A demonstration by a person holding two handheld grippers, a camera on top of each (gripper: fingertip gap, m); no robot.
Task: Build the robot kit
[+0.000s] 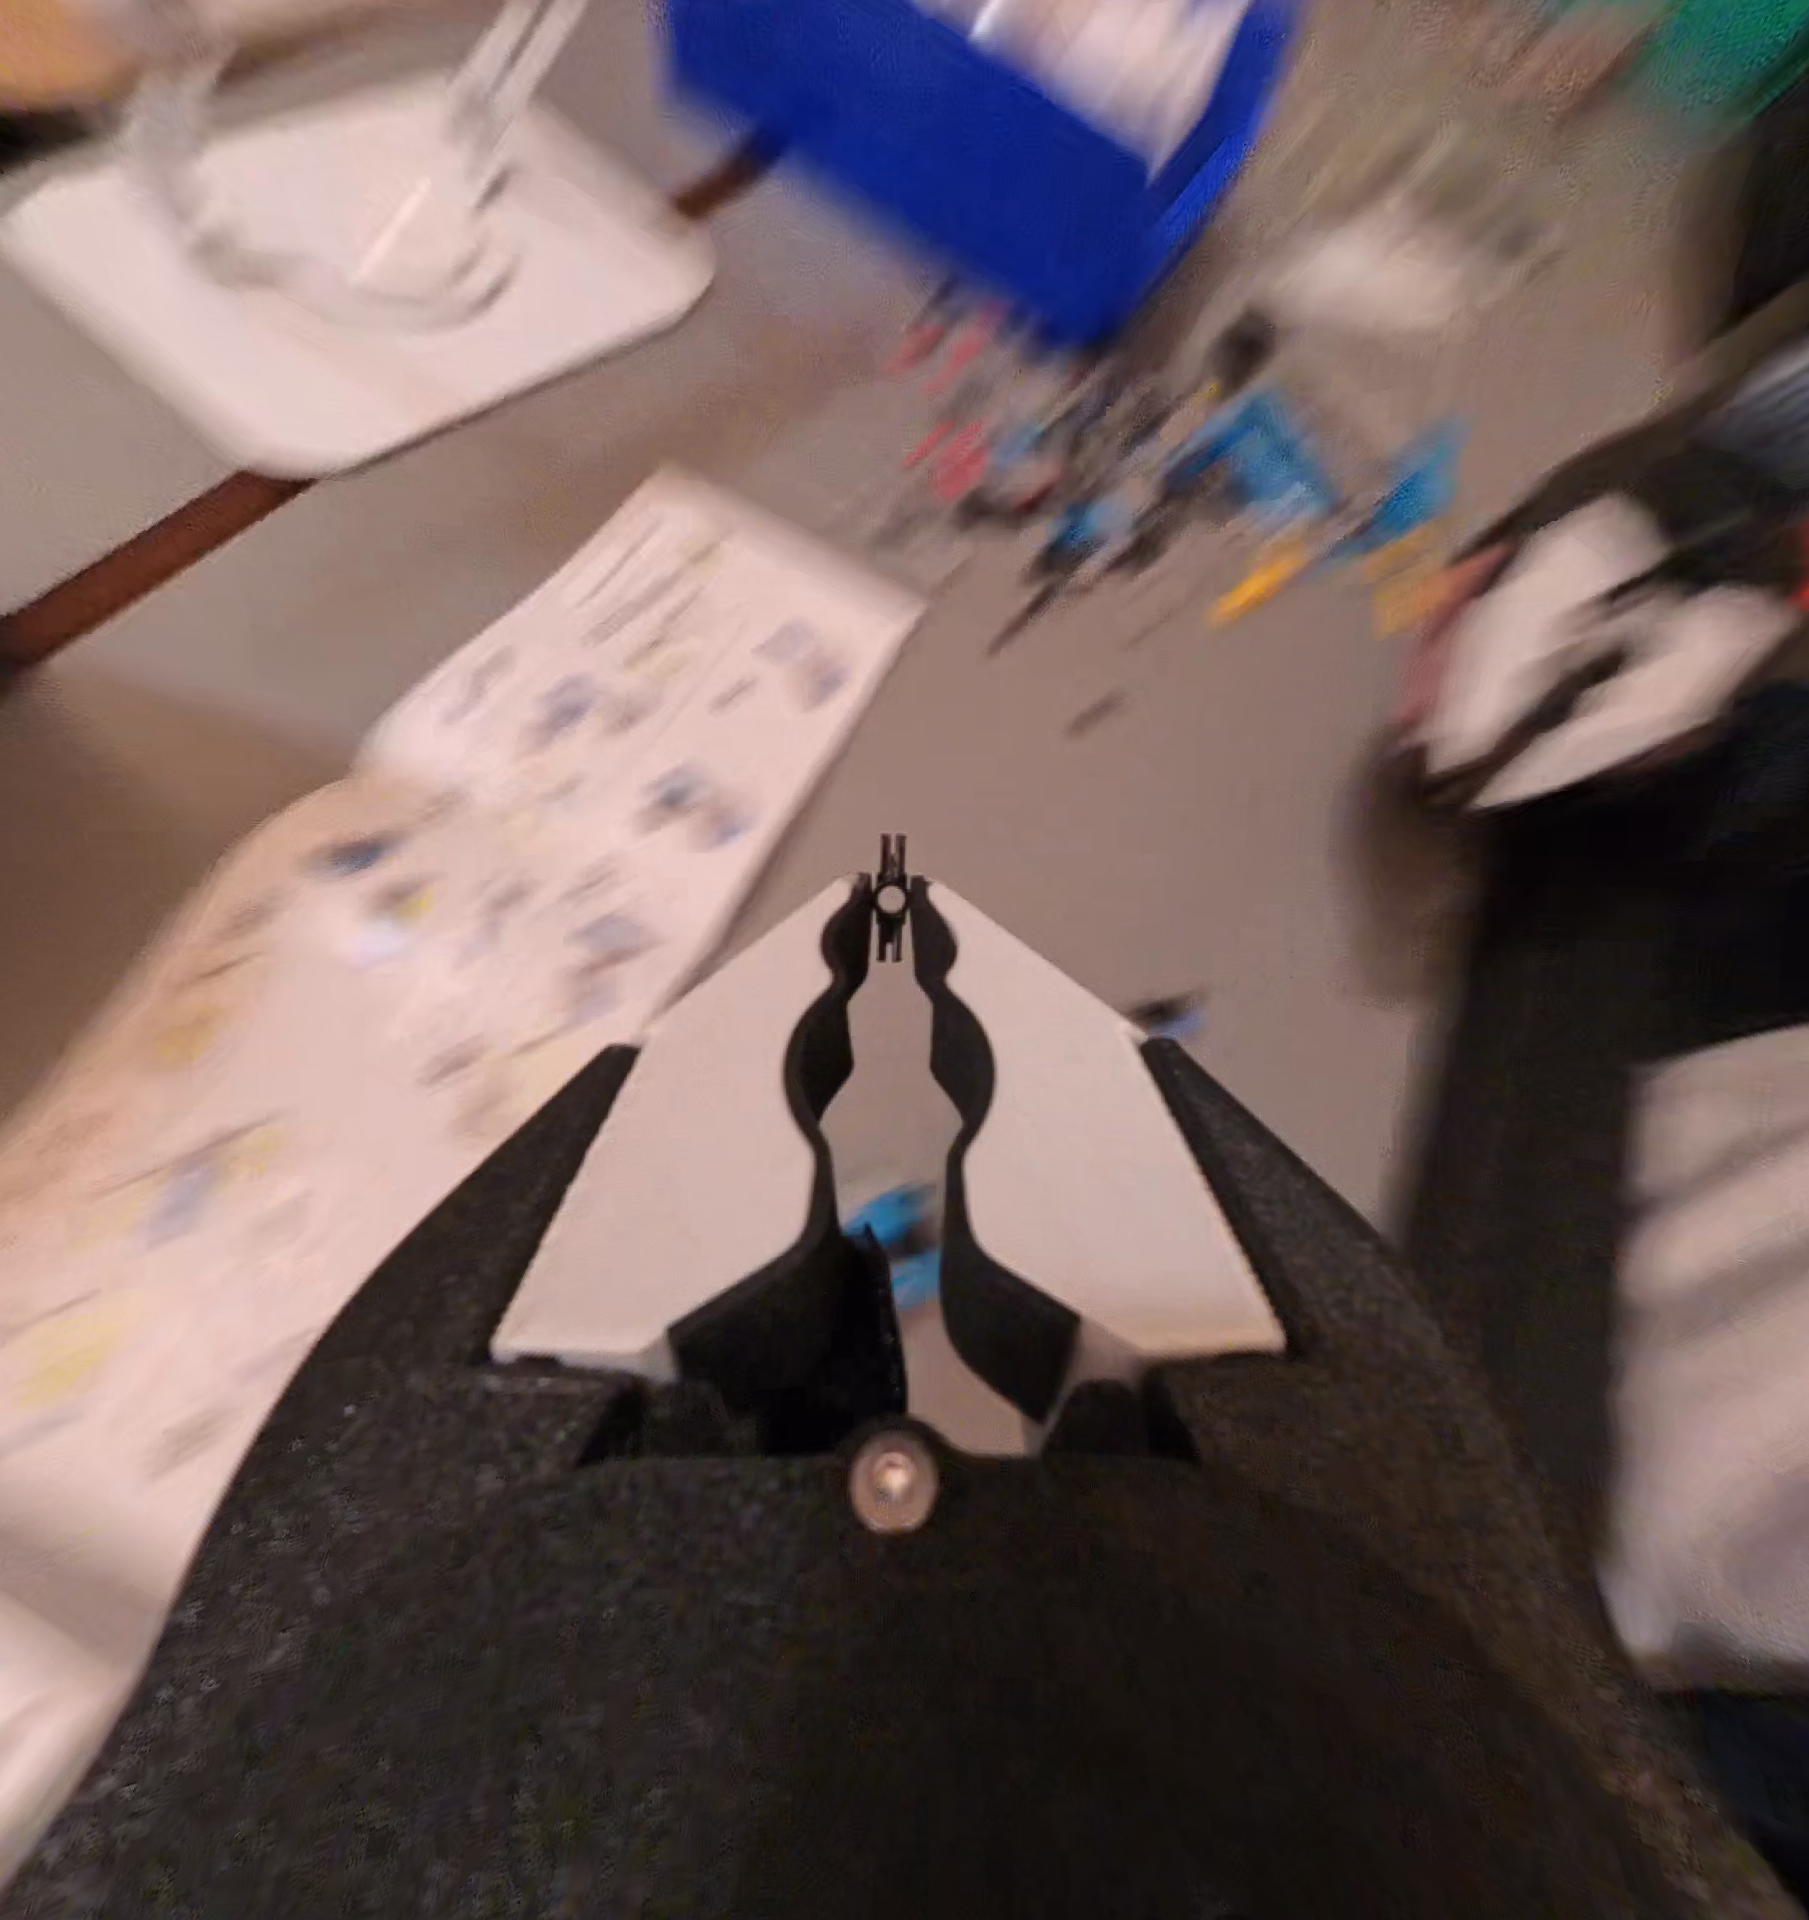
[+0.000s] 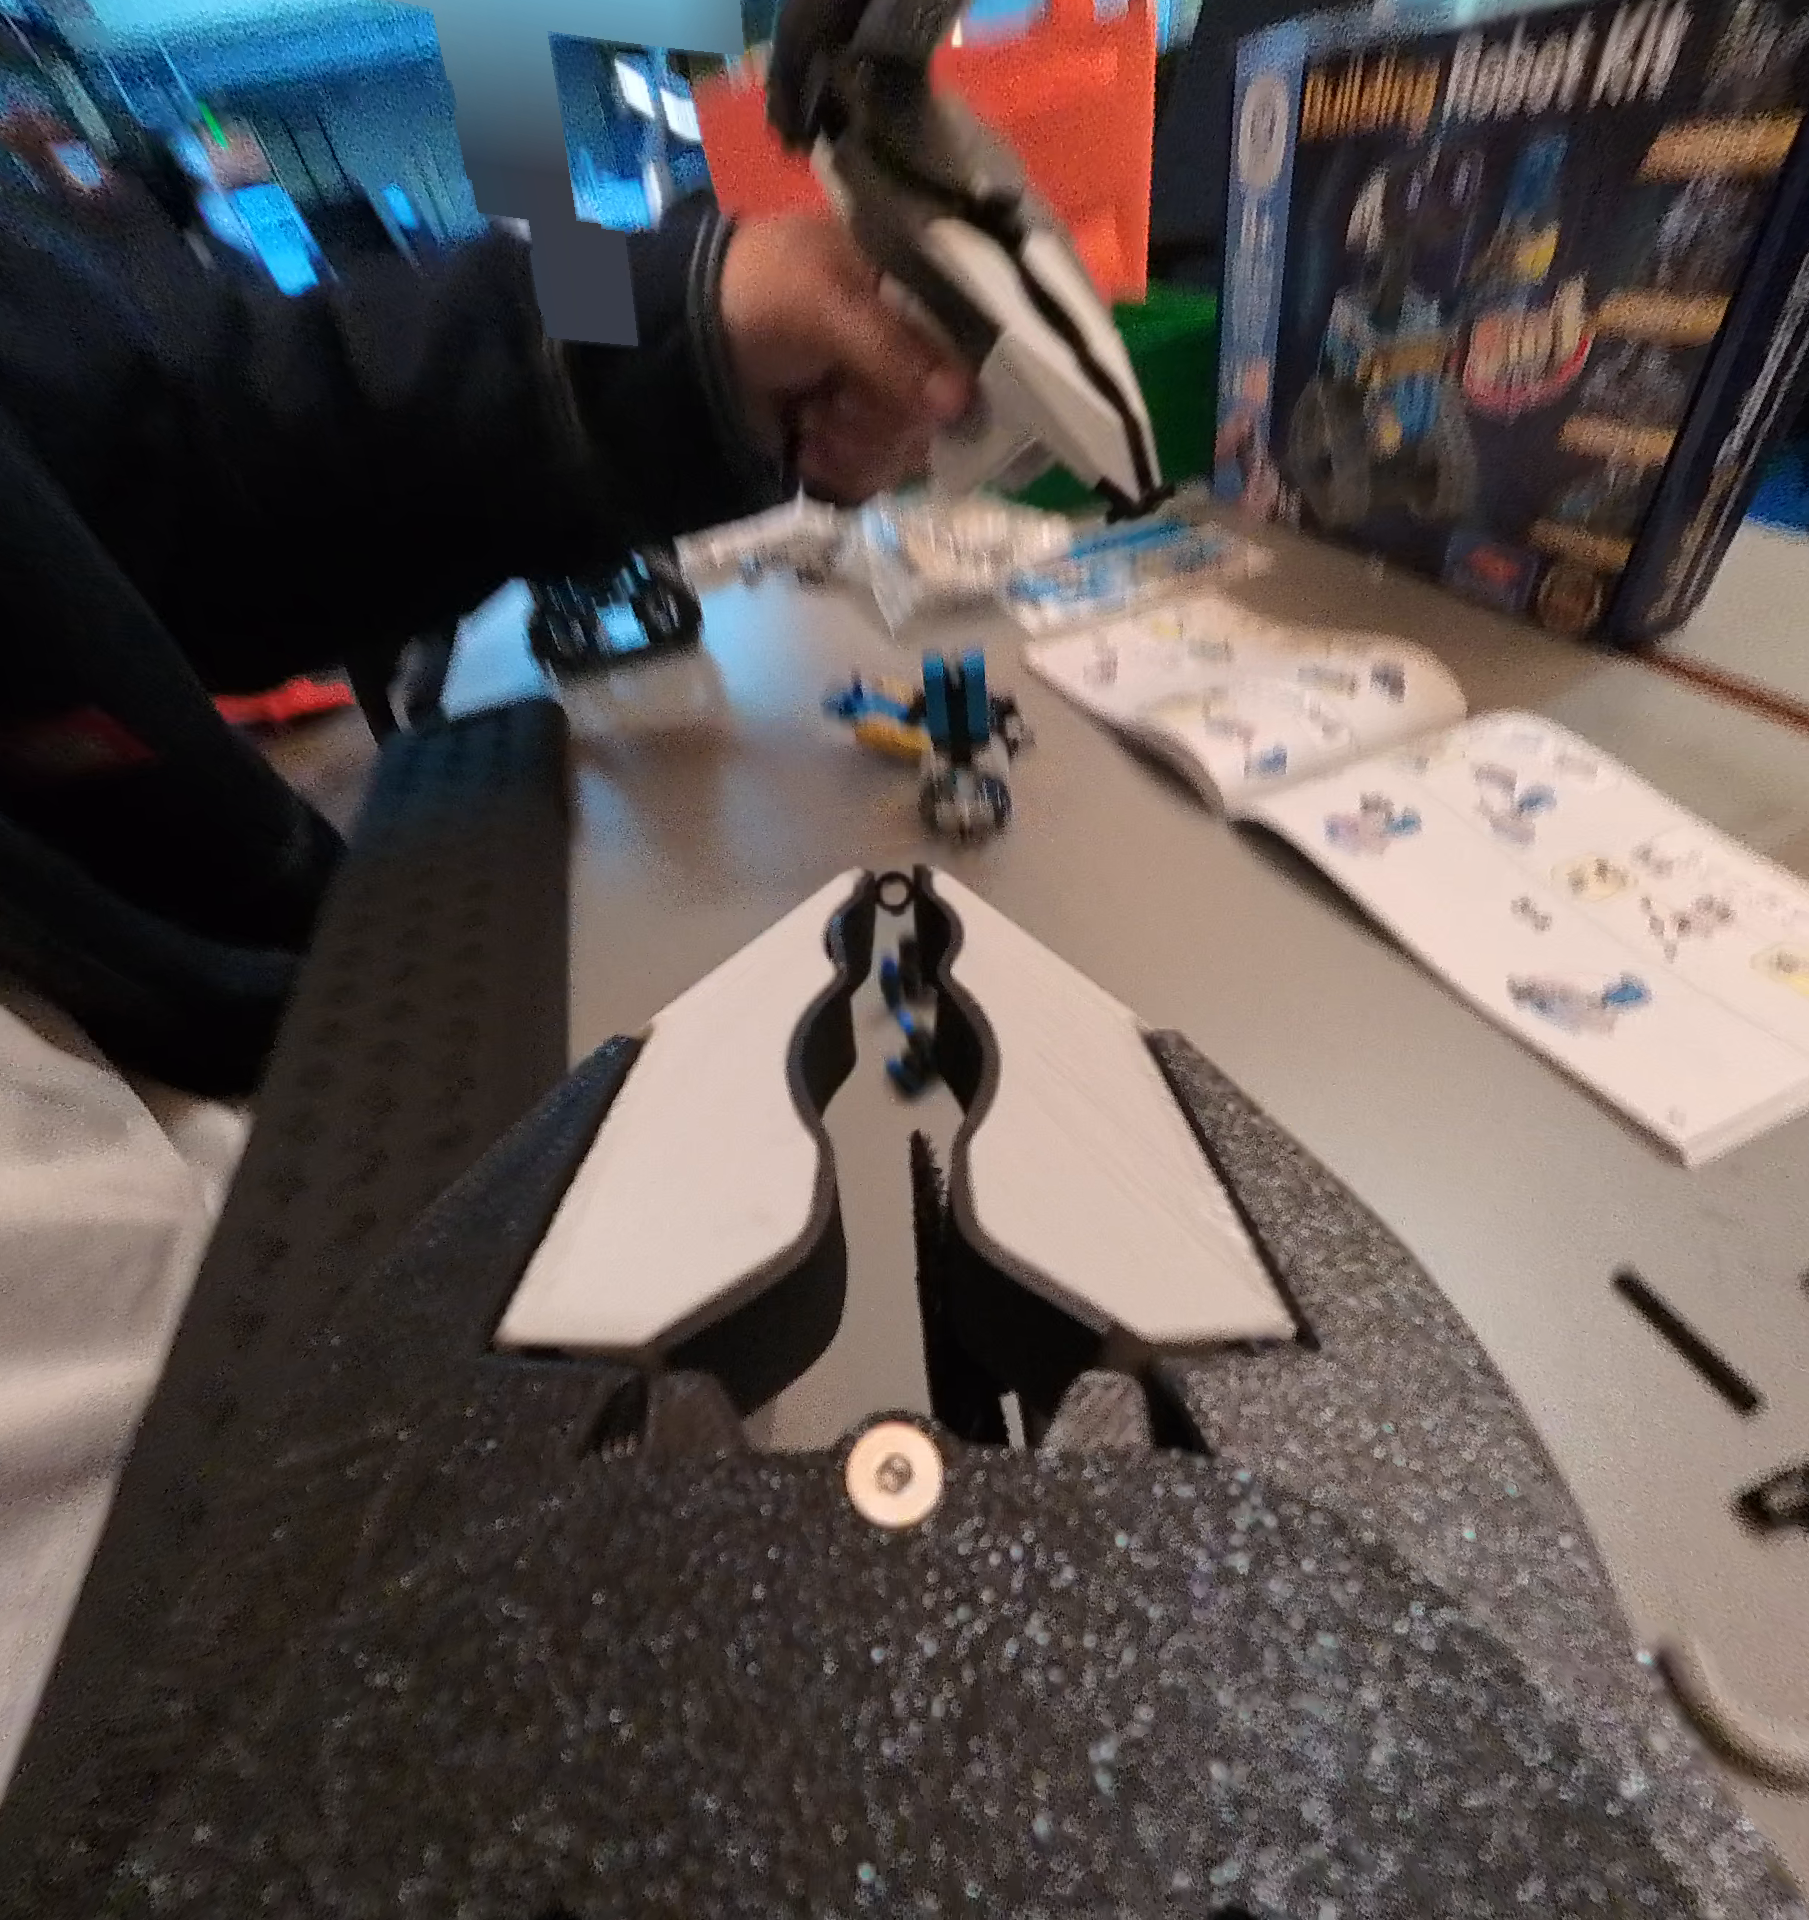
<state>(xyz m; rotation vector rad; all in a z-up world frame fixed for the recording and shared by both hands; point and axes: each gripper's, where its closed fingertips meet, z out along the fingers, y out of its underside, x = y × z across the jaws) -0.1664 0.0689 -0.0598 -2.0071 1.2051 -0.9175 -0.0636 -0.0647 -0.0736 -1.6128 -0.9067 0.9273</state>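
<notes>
My left gripper is shut on a small black connector pin pinched at its fingertips, held above the grey table; the view is blurred by motion. The left gripper also shows in the right wrist view, tilted down over the far side of the table. My right gripper is shut on a small black ring-shaped piece at its tips. Ahead of it on the table stands a small blue and black brick model. A few small blue and black pieces lie below its fingers.
An open instruction booklet lies to the right, and shows in the left wrist view. A kit box stands behind it. A blue bin, white tray and loose coloured pieces lie beyond. A black rod lies right. A person's sleeve reaches over the table. My right fingertips sit around 15 cm from my left ones.
</notes>
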